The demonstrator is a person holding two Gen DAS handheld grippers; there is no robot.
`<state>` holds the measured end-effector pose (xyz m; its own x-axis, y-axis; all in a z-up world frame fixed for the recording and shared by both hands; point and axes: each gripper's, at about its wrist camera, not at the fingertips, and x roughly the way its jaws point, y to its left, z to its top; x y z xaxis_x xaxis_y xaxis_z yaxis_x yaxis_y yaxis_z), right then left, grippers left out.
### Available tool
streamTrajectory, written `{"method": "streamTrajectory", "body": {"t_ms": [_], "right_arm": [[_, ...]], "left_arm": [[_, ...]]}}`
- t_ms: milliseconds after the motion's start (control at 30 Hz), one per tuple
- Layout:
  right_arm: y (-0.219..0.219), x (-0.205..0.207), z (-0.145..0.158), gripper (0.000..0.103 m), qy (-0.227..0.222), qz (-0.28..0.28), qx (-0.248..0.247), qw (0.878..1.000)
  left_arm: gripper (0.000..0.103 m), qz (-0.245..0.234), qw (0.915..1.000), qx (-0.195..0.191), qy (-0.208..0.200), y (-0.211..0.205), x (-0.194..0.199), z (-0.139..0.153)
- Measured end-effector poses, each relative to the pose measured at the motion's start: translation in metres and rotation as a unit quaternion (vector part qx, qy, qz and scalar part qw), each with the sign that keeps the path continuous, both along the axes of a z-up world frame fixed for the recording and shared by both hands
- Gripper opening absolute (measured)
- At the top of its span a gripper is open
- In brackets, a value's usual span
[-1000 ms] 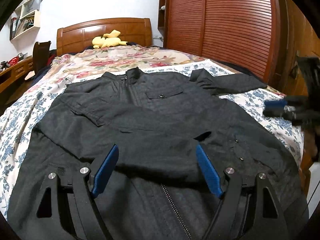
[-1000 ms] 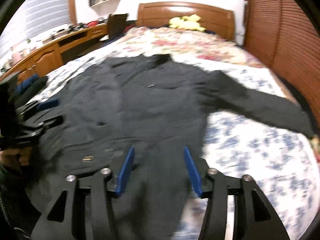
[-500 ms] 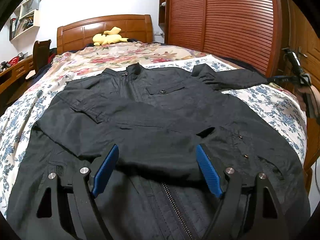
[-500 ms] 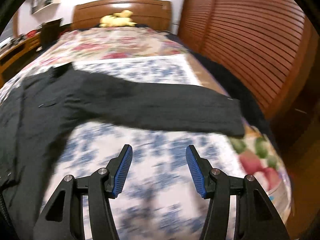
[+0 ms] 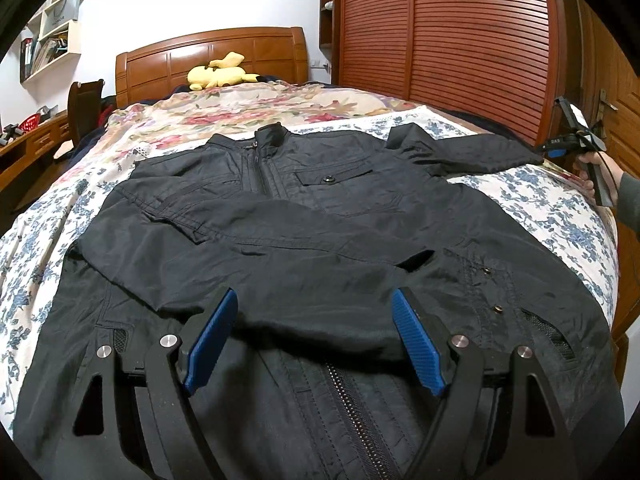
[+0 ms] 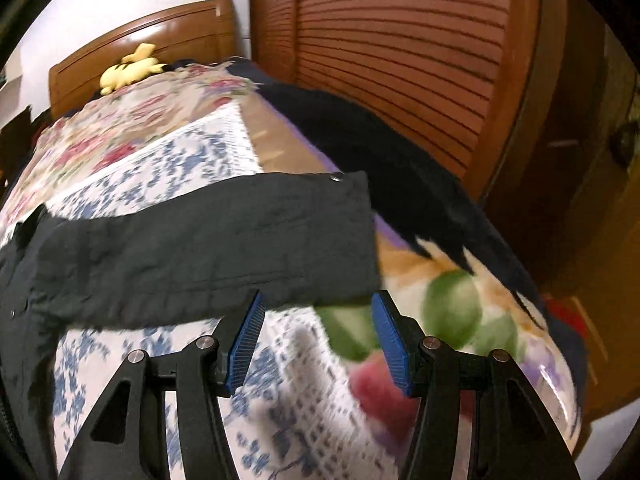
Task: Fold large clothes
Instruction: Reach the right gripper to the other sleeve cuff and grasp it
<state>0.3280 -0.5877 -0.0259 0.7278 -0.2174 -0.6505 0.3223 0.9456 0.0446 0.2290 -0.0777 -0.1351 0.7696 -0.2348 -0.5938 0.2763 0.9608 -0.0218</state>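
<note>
A black zip jacket [image 5: 320,216] lies front-up on the bed, one sleeve [image 5: 224,240] folded across its chest. The other sleeve [image 5: 472,152] stretches out toward the bed's right side. My left gripper [image 5: 315,300] hovers open over the jacket's lower front, nothing between its blue pads [image 5: 212,340]. At the far right a hand holds my right gripper [image 5: 568,144] beside the cuff. In the right wrist view the outstretched sleeve [image 6: 208,240] ends in a cuff [image 6: 348,232] just ahead of the open right gripper [image 6: 317,300]. The cuff's lower edge reaches its fingertips, and the pads [image 6: 244,344] are not pressing on it.
The bed carries a blue-flowered sheet [image 5: 552,200] and a floral quilt [image 5: 248,104], with a yellow plush toy [image 5: 220,74] by the wooden headboard [image 5: 208,56]. Slatted wardrobe doors [image 5: 460,40] run along the right side. A dark blanket [image 6: 400,168] lies on that bed edge. Left are a desk [image 5: 24,152] and chair [image 5: 84,108].
The right gripper swung from over the jacket's body out to the right, rolling as it went, and now faces the outstretched sleeve's cuff. The left gripper and jacket stayed put.
</note>
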Motion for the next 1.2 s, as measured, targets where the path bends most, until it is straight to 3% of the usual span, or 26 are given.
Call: {"method": "streamTrajectory", "body": {"t_ms": [300, 467, 500, 533, 667, 900, 1200], "right_arm": [[-0.024, 0.051, -0.019, 0.057, 0.018, -0.024, 0.043, 0.999], [-0.018, 0.067, -0.021, 0.057, 0.042, -0.037, 0.009, 0.998], [-0.013, 0.071, -0.021, 0.055, 0.046, -0.036, -0.003, 0.998], [-0.008, 0.075, -0.022, 0.037, 0.047, -0.031, -0.012, 0.998], [0.017, 0.081, -0.016, 0.015, 0.059, 0.005, -0.068, 0.996], [0.073, 0.051, 0.041, 0.014, 0.000, 0.056, -0.104, 0.993], [0.196, 0.006, 0.085, 0.011, -0.018, 0.163, -0.155, 0.974]], "left_arm": [[0.080, -0.001, 0.9999, 0.001, 0.013, 0.001, 0.005, -0.004], [0.080, -0.001, 0.9999, 0.004, 0.016, -0.001, 0.005, -0.004], [0.080, -0.001, 0.9999, 0.004, 0.015, -0.001, 0.005, -0.004], [0.080, -0.001, 0.9999, 0.005, 0.015, -0.001, 0.004, -0.004], [0.080, 0.001, 0.9999, 0.007, 0.015, -0.001, 0.004, -0.003], [0.080, 0.001, 0.9999, 0.003, 0.011, 0.001, 0.001, 0.001], [0.080, -0.013, 0.9998, -0.012, -0.009, 0.008, -0.013, 0.019]]}}
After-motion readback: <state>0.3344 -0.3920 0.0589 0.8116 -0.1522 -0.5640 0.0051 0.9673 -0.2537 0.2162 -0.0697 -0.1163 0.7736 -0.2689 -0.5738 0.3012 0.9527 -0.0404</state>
